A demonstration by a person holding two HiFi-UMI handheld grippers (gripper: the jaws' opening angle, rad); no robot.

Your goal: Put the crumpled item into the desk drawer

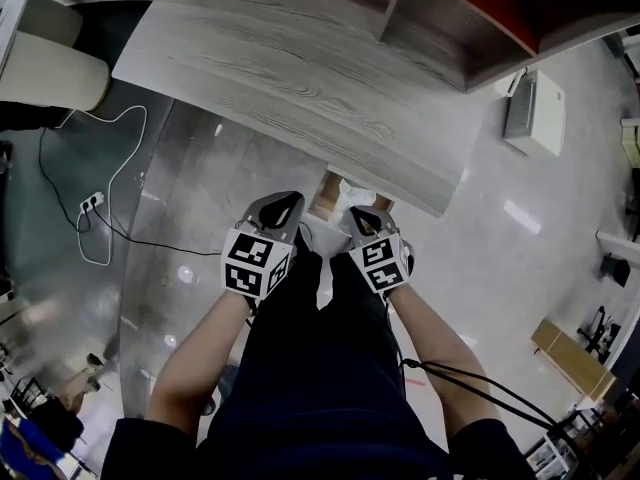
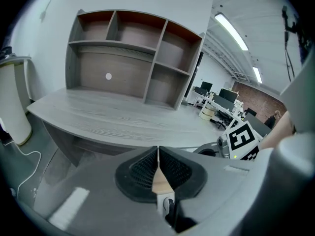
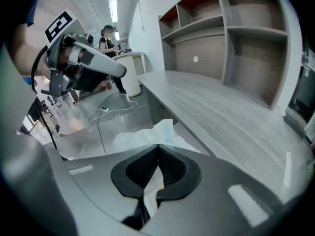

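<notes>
Currently the crumpled item (image 3: 147,134), a thin white translucent wad, is clamped in the R tool (image 3: 158,146). The pads are pressed together on a strip of it, w/ the rest bunched just beyond the tips. Its long axis is seen running side to side, across the jaw line, and one peak is pointed away toward the front edge of the surface (image 1: 300,78). In the head view it is held low, just in front of that edge, at the tan drawer (image 1: 325,198); whether it is inside cannot be told. The L tool (image 2: 158,149) is closed, tips together, nothing identifiable gripped, just beside the drawer. A shelf unit (image 1: 470,18) is carried at the surface's back. A cable (image 1: 120,133) is laid on the floor, well to the L.
</notes>
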